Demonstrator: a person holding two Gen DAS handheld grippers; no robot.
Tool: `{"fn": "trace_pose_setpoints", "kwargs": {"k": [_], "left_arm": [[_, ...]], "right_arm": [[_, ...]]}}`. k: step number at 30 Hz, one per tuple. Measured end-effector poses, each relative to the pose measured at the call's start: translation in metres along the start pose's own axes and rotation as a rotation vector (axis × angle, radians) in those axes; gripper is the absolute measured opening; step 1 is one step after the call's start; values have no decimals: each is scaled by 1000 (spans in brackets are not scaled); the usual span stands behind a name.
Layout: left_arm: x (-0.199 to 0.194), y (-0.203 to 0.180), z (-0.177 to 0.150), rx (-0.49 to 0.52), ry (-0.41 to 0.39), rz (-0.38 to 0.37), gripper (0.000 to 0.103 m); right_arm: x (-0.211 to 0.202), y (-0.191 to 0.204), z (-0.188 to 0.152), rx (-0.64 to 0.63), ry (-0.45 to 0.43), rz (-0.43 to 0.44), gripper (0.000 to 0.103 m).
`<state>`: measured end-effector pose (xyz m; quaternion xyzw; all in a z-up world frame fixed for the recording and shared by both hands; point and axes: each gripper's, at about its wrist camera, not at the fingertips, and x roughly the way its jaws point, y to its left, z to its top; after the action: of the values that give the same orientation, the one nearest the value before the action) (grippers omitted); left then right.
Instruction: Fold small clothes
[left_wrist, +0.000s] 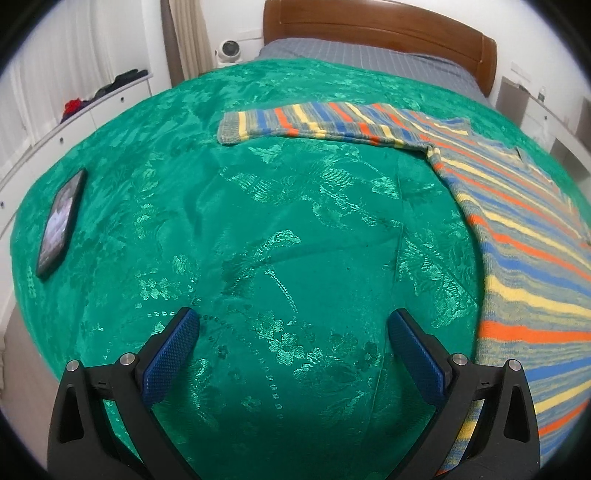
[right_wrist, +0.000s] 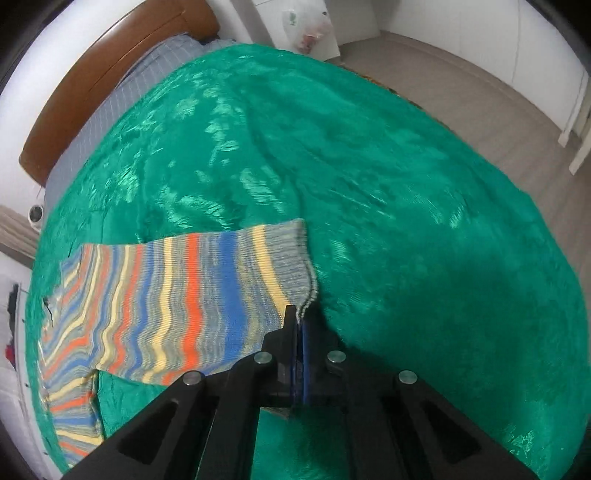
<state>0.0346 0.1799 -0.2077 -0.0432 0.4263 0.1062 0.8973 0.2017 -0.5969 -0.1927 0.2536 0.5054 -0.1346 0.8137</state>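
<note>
A black phone (left_wrist: 61, 225) lies near the left edge of the bed (left_wrist: 258, 229), on the green cover. The left gripper (left_wrist: 293, 347) hangs over bare cover with its jaws wide apart and nothing in them. The striped sweater (left_wrist: 517, 221) lies flat toward the right side of the bed, one sleeve (left_wrist: 314, 120) stretched out to the left. The right gripper (right_wrist: 301, 325) has its jaws pinched tight on the cuff of the other sleeve (right_wrist: 221, 280). I think the first fold is starting. Next, that sleeve should be carried across the sweater's body.

Even indoor light glints off the green bedspread (left_wrist: 258, 206); right view motion-blurred, both fisheye-curved with dark corners
</note>
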Motion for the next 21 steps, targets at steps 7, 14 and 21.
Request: {"fn": "trace_pose_setpoints", "kwargs": {"k": [7,14,21], "left_arm": [[0,0,0,-4,-13,-12,102],[-1,5,2,-12,-14,-43,102],[1,6,3,-11,-10,-49,102]], "right_arm": [[-89,123,23,-181,-136,289,1],[-112,329,-16,-484,-35,575,1],[-16,435,-87,-585,230,638,38]]}}
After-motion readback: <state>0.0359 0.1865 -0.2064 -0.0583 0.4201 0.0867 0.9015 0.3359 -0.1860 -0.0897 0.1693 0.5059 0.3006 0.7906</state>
